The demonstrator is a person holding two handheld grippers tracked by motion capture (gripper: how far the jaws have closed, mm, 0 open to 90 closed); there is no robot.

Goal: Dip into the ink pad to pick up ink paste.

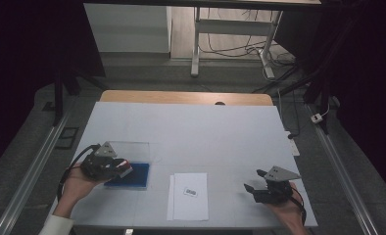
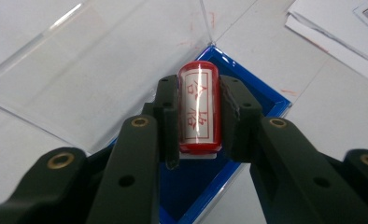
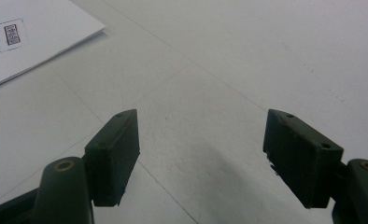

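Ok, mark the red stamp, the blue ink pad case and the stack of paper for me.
red stamp (image 2: 199,109): left gripper view, its labelled side between the jaws.
blue ink pad case (image 1: 134,175): high view, its blue pad.
stack of paper (image 1: 191,203): high view, top sheet below the printed mark.

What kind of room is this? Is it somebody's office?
Probably a lab or workroom set up for recording, not a home. A white-covered table stands between metal floor rails, loose cables lie behind it, and dark curtains hang on both sides.
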